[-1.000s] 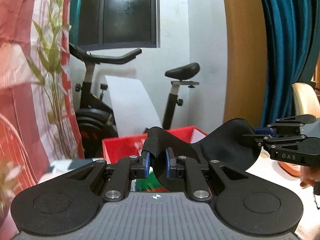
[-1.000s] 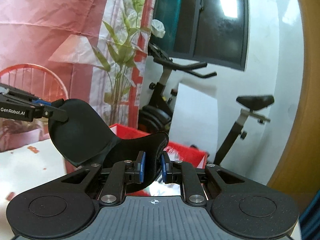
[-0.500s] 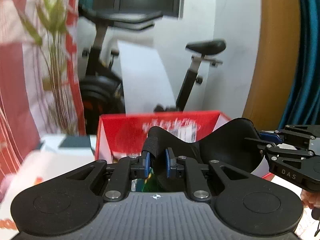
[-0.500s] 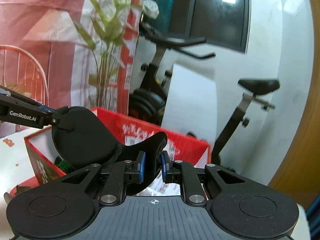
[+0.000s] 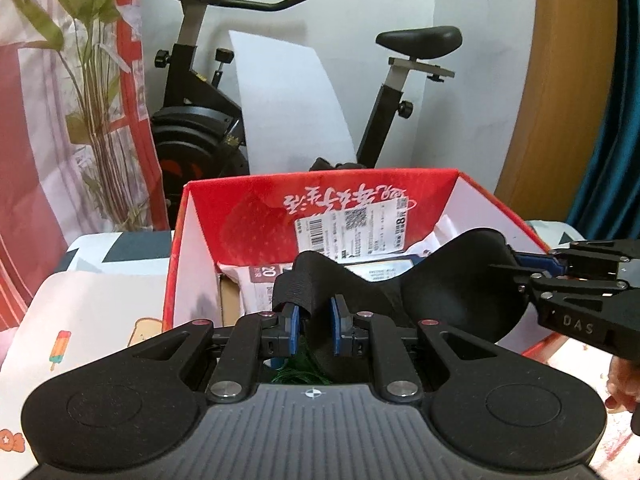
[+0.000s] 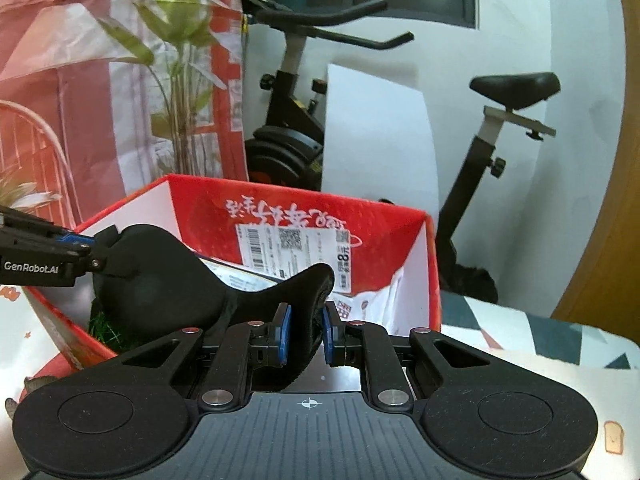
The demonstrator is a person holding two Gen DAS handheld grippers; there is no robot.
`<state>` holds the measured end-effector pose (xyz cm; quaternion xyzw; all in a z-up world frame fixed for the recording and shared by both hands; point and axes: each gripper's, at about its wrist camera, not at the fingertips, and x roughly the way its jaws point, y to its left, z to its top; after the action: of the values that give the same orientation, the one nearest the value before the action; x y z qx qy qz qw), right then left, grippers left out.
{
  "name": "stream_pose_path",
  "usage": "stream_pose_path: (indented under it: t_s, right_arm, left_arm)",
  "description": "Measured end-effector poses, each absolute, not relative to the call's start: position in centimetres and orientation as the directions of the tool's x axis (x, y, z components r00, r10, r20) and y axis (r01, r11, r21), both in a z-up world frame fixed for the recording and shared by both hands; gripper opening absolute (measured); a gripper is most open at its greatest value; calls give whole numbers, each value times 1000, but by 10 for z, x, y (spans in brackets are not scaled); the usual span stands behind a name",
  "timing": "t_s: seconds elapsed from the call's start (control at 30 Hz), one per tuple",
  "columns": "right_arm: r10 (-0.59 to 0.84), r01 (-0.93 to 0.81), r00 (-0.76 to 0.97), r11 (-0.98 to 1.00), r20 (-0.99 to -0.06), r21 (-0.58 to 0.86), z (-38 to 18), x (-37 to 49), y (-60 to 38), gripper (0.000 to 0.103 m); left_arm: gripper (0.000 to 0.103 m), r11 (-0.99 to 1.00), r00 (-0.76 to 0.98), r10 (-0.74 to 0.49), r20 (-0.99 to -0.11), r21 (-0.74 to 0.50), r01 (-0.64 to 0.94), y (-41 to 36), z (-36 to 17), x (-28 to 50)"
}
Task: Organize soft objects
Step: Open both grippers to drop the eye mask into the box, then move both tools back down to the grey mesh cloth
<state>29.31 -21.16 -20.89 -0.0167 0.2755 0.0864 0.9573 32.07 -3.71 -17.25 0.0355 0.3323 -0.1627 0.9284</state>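
A black padded eye mask hangs stretched between my two grippers, just above the open red box. My left gripper is shut on the mask's strap end. My right gripper comes in from the right and pinches the mask's other lobe. In the right wrist view, my right gripper is shut on one edge of the mask. There my left gripper holds the far lobe over the red box. The box holds packets, white paper and something green.
The box stands on a table with a printed cloth. Behind it are an exercise bike, a white board, a plant and a red-and-white curtain. A hand shows at the lower right.
Both grippers have carried the mask forward and down, tilting downward. The red box, only partly seen before, now fills the middle of both views beneath the mask.
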Motion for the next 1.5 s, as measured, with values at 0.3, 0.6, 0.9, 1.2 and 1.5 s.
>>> stream_pose_path:
  t_s: [0.3, 0.6, 0.9, 1.2, 1.5]
  right_arm:
    - [115, -131, 829, 991, -547, 10, -211, 292, -218, 35]
    - [67, -73, 865, 997, -498, 7, -195, 270, -221, 60]
    - [103, -71, 894, 994, -435, 89, -181, 219, -231, 64]
    - [122, -78, 887, 990, -445, 115, -206, 171, -227, 65]
    - [138, -63, 812, 987, -568, 150, -258, 146, -212, 65]
  left_arm:
    - [37, 937, 735, -269, -623, 8, 350, -37, -165, 315]
    - [82, 944, 807, -263, -528, 33, 330, -33, -140, 287]
    - [85, 942, 799, -312, -514, -59, 329, -6, -142, 239]
    - [85, 946, 748, -306, -589, -100, 308, 13, -184, 212]
    - [85, 953, 689, -284, -667, -119, 278, 20, -230, 208]
